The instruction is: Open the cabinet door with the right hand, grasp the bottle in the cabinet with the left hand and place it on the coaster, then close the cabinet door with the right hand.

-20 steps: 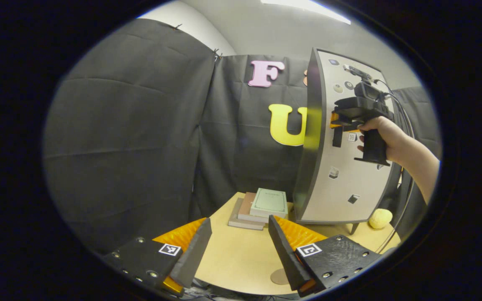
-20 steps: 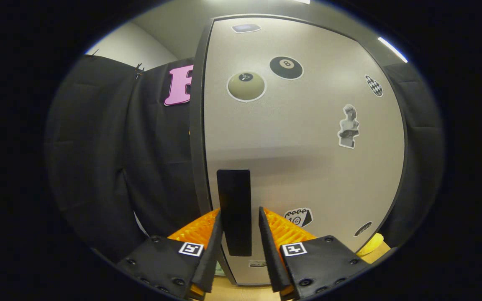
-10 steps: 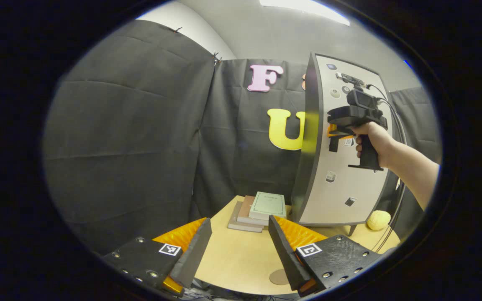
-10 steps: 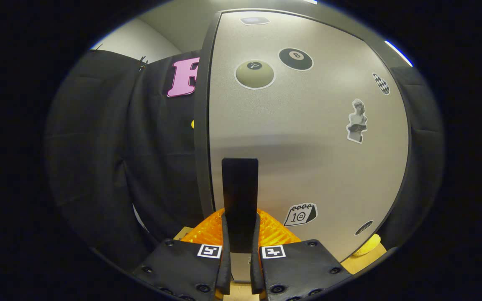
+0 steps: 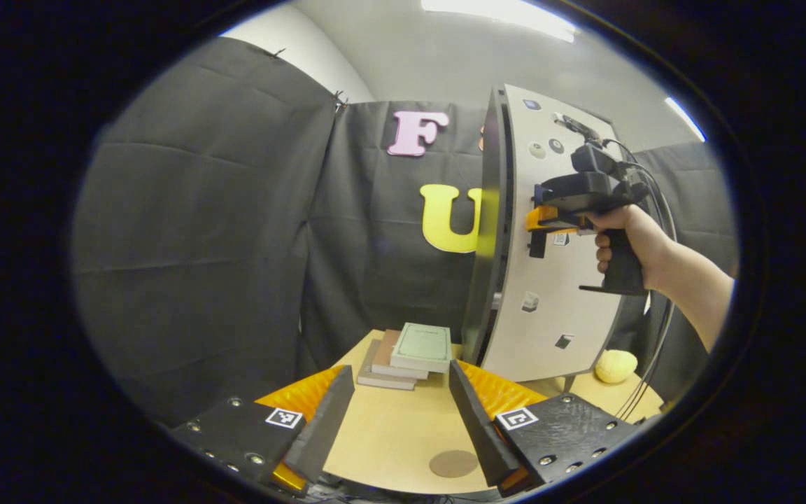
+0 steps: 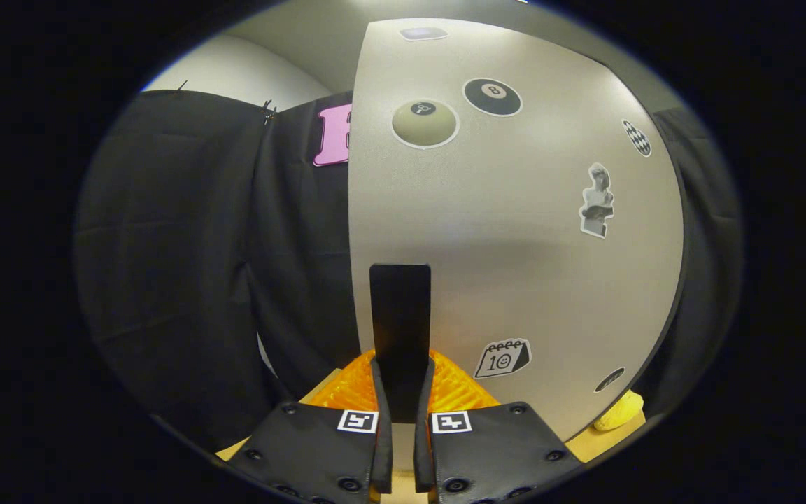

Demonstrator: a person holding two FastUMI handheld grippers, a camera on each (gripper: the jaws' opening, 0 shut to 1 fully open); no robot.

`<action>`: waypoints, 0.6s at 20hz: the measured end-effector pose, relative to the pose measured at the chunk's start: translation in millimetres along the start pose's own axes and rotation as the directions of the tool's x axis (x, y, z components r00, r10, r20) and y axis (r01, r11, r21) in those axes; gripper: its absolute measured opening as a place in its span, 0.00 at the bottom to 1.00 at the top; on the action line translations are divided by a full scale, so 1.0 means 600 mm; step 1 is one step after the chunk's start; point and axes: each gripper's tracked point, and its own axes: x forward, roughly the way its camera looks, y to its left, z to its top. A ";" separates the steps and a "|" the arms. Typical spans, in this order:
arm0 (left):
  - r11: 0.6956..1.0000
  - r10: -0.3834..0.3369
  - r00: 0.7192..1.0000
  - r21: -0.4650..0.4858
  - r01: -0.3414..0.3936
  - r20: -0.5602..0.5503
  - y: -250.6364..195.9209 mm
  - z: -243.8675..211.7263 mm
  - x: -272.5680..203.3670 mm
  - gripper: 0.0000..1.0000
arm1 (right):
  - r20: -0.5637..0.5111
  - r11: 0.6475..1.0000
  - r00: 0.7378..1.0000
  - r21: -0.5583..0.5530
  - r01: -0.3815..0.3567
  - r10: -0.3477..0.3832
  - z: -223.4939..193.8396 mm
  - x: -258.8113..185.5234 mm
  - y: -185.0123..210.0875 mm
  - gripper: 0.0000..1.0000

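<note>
Standing on the table (image 5: 389, 434), the cabinet (image 5: 487, 238) has its door (image 6: 515, 231) cracked open, the right gripper (image 6: 400, 392) clamped on the handle (image 6: 400, 315). Left of the cabinet lie books (image 5: 410, 350); before it, the coaster (image 5: 453, 463), beside the left gripper (image 5: 396, 420), fingers spread. Bottle unseen.

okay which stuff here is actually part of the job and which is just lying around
Part of the job:
cabinet door
door handle, clamped by the right gripper
coaster
left gripper, open over the table

Lying about:
stack of books
yellow ball
</note>
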 end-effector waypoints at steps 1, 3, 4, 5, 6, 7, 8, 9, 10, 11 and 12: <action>1.000 -0.009 1.000 -0.006 0.009 0.000 -0.010 0.002 0.002 0.82 | -0.004 1.000 1.000 0.010 -0.018 0.018 0.000 -0.004 -0.001 0.14; 1.000 -0.028 1.000 -0.012 0.028 -0.005 -0.033 -0.007 0.000 0.82 | -0.009 0.998 0.998 0.013 -0.054 0.054 -0.003 -0.011 -0.006 0.14; 0.999 -0.039 0.999 -0.010 0.039 -0.009 -0.044 -0.006 -0.001 0.85 | -0.009 0.997 0.997 0.011 -0.070 0.070 -0.003 -0.018 -0.006 0.14; 0.999 -0.050 0.999 -0.005 0.050 -0.011 -0.049 -0.007 0.000 0.85 | -0.006 0.997 0.997 0.012 -0.082 0.082 -0.003 -0.023 -0.007 0.14; 0.998 -0.057 0.998 0.004 0.057 -0.014 -0.057 -0.009 0.003 0.82 | -0.004 0.996 0.996 0.012 -0.092 0.092 -0.004 -0.030 -0.007 0.12; 0.998 -0.061 0.998 0.012 0.061 -0.014 -0.063 -0.008 0.004 0.82 | -0.002 0.995 0.995 0.012 -0.099 0.100 -0.004 -0.033 -0.010 0.14; 0.998 -0.063 0.998 0.020 0.063 -0.011 -0.069 -0.006 0.005 0.82 | 0.002 0.994 0.994 0.012 -0.105 0.105 -0.007 -0.036 -0.012 0.14; 0.998 -0.065 0.998 0.024 0.065 -0.007 -0.073 -0.003 0.010 0.82 | 0.008 0.994 0.994 0.014 -0.107 0.106 -0.006 -0.040 -0.015 0.14; 0.997 -0.067 0.998 0.026 0.067 -0.005 -0.076 -0.003 0.010 0.82 | 0.014 0.994 0.994 0.015 -0.106 0.106 -0.007 -0.044 -0.016 0.14; 0.997 -0.067 0.998 0.028 0.067 -0.003 -0.078 -0.002 0.010 0.82 | 0.017 0.994 0.994 0.010 -0.108 0.107 -0.007 -0.048 -0.018 0.14; 0.997 -0.067 0.998 0.029 0.067 -0.003 -0.080 -0.004 0.010 0.82 | 0.018 0.994 0.994 0.007 -0.110 0.110 -0.008 -0.052 -0.019 0.14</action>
